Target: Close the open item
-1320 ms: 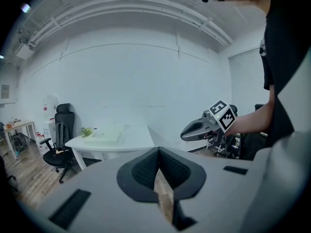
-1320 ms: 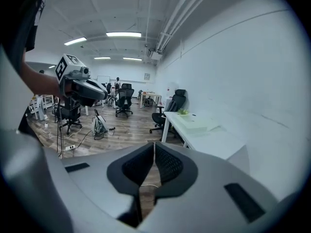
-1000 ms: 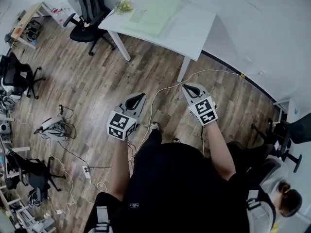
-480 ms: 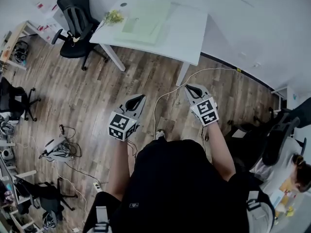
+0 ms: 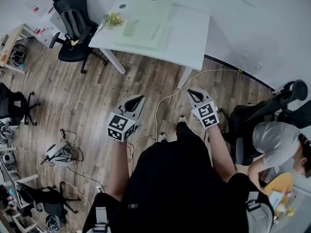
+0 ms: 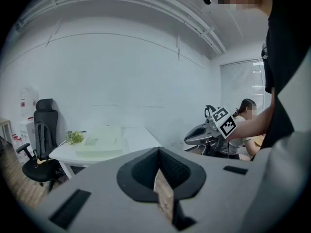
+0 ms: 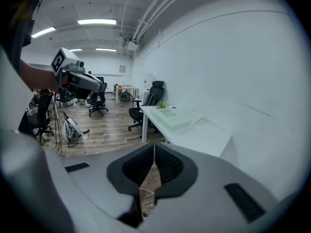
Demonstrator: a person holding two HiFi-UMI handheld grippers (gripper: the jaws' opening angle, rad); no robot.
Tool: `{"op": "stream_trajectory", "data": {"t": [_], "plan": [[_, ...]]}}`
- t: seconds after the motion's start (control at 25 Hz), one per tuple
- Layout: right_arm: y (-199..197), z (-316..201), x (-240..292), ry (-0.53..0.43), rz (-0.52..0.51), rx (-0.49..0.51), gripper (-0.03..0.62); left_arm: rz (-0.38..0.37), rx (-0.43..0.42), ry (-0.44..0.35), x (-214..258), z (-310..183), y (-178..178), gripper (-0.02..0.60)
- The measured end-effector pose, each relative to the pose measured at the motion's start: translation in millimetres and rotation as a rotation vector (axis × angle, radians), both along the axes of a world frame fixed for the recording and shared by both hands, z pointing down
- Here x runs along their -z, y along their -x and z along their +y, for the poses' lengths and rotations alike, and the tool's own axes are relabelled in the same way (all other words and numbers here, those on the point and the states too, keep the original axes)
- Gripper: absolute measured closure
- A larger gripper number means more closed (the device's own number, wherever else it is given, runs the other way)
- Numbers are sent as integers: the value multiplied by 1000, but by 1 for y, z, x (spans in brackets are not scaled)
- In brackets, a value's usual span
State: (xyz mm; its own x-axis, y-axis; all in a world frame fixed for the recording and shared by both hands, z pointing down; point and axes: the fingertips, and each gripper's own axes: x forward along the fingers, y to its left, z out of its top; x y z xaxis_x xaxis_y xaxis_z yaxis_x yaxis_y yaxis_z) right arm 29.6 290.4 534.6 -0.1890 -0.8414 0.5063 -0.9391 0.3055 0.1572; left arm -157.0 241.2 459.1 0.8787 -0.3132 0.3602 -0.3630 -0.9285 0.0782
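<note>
Black short-sleeved top [image 5: 175, 188]; left gripper [image 5: 136, 101] and right gripper [image 5: 194, 93] — grey shells, black ribbed pads [image 6: 176, 168]; white cubes [image 5: 120, 126] — black square markers.

head view: above the person, steeply down; left gripper [image 5: 136, 99], right gripper [image 5: 192, 91] near; white table [image 5: 189, 33] far | left gripper view: low, level, faces far wall; table left, right gripper right | right gripper view: low, level; table right, left gripper left | shared: table, all three

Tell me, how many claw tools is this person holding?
2. The left gripper is at the head view's left, the right gripper at its right, both over the wood floor.
</note>
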Motion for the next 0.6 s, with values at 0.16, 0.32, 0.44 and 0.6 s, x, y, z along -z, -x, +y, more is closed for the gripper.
{"op": "stream_trajectory", "data": {"t": [0.16,0.32,0.44,0.6], "plan": [[-16,-27,-5,10,-21,11,586,-5,29,4,-2,-22,-9,577],[-37,-64,-13,22,-17,55,586,-11,76,7,-5,-50,-26,577],[-57,-92,-11,23,-17,90,586,-19,119,6,-3,-73,-39,577],[-94,-126,-17,33,-25,129,586,-16,194,9,-1,-100,-62,577]]}}
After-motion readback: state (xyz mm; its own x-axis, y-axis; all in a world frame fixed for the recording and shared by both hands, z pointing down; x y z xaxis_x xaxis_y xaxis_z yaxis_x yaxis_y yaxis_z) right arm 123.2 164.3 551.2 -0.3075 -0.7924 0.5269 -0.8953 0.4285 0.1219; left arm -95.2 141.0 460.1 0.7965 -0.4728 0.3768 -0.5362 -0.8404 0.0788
